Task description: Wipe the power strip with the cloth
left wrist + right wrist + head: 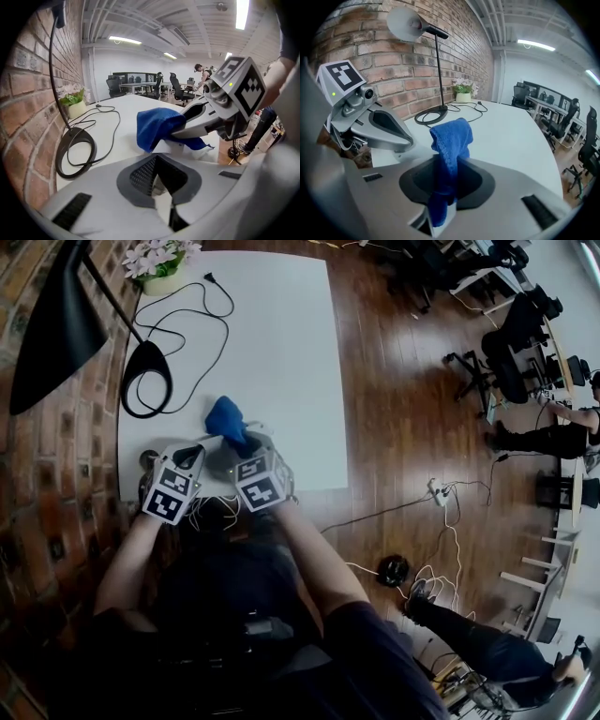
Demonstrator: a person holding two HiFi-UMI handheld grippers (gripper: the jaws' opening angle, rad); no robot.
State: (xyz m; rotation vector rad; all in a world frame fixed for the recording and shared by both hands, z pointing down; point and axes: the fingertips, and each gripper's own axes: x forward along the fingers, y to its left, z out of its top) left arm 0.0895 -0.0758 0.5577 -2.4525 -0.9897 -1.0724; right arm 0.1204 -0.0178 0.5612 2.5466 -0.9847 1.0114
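Two hand-held two-jaw grippers with marker cubes sit side by side at the near edge of the white rectangular tabletop (pixel 281 352). The left gripper (pixel 192 456) is towards the near left corner, its jaws pressed fully together; the left gripper view shows only a pale sliver at the seam, and what that is cannot be told. The right gripper (pixel 244 442), just beside it, is clenched on the bright blue terry cloth (pixel 225 418), which runs down between its jaws and bunches up past their tips, just inside the near edge. Under that bunch, the left gripper view shows a white plastic block, apparently the power strip (pixel 172 146), lying on the tabletop and touching the cloth; most of it is covered. Farther along the left edge stands the round black base (pixel 146 381) of a black desk lamp, whose stem rises towards its dark shade (pixel 52 329). A thin black cable (pixel 192 329) loops from the base towards the far edge. At the far left corner stands a pale pot of pink-white flowers (pixel 159 263), against the red brick wall (pixel 56 456).
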